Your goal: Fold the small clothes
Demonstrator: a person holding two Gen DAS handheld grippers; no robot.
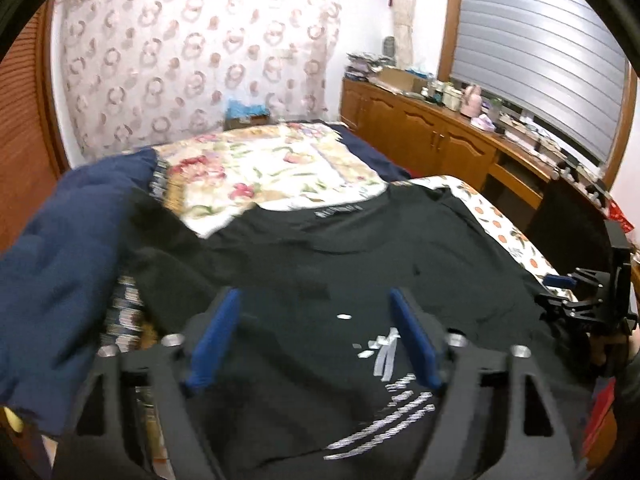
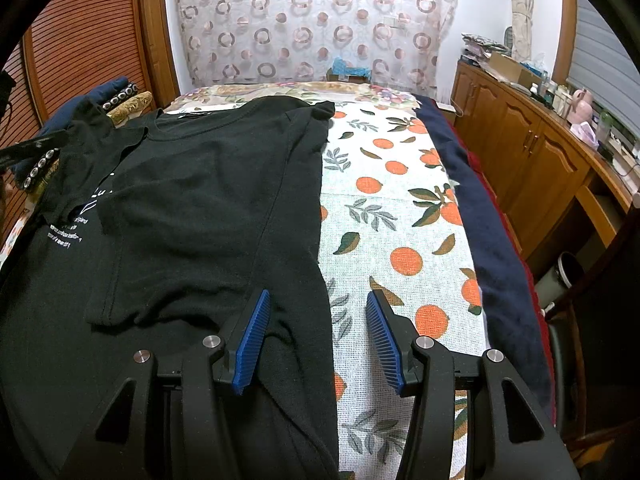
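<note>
The black shirt [image 2: 192,208] lies flat on the bed [image 2: 400,216], collar far, hem near — long axis running away from both grippers. The right gripper [image 2: 318,336], wide and empty, straddles its right folded edge; the left gripper [image 1: 316,340], also wide, hovers over the print.

T-shirt [image 2: 192,208] lies flat on the bedsheet [image 2: 400,208], occupying the left and centre of the right wrist frame; bare sheet to its right. Quilt [image 1: 260,172] lies behind the shirt at upper centre. Cabinet [image 2: 532,152] runs along the right edge. Curtain [image 2: 312,20] hangs behind the bed.
</note>
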